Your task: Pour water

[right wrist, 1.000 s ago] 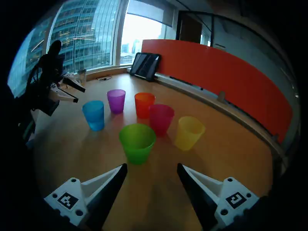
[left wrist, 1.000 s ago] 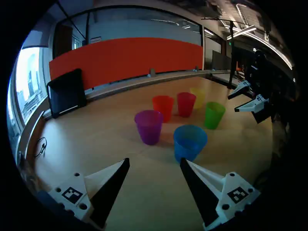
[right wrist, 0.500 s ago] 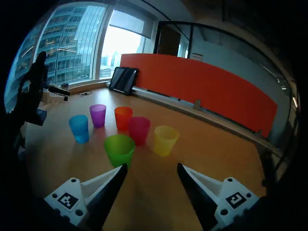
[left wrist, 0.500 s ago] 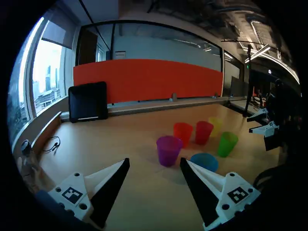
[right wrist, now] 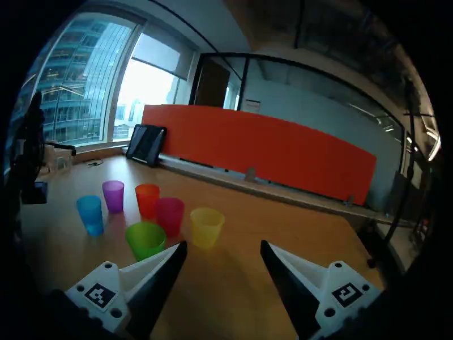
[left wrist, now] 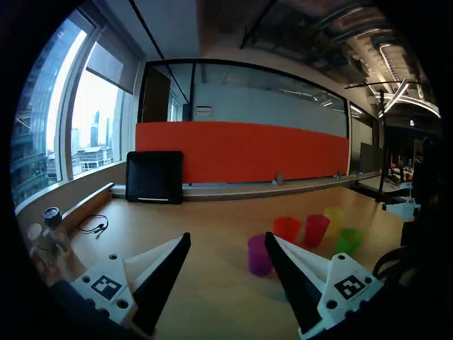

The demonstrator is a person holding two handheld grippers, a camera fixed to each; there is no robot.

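- left gripper (left wrist: 226,237): jaws wide apart, nothing between them, held above the table (left wrist: 209,224), aimed roughly level at the back wall.
- right gripper (right wrist: 223,245): jaws apart too, gripping nothing; also visible small at the far right margin of the left gripper view.
- six cups grouped upright on the table. In the right gripper view: blue cup (right wrist: 90,214) and purple cup (right wrist: 113,195) on the left, orange cup (right wrist: 147,199) and red cup (right wrist: 170,215) in the middle, yellow cup (right wrist: 206,226) rightmost, green cup (right wrist: 145,239) nearest.
- green cup just beside the tip of the right gripper's left finger, lower edge tucked behind it; yellow cup just above the gap between the fingers.
- in the left gripper view: purple cup nearest, just left of the right finger.
- cup contents: cannot tell (too small and tinted to read).
- gaps inside the group tight; orange and red overlap in view, touching or not unclear.
- open room: broad bare tabletop right of the yellow cup out to the back edge; another bare stretch between the purple cup and the tablet (left wrist: 154,177).
- back edge bounded by a low ledge under the orange partition (left wrist: 243,152); tablet leaning there.
- left edge under the window (left wrist: 90,130): cable (left wrist: 93,225) and bottle (left wrist: 55,226) near the sill, well apart from the cups.
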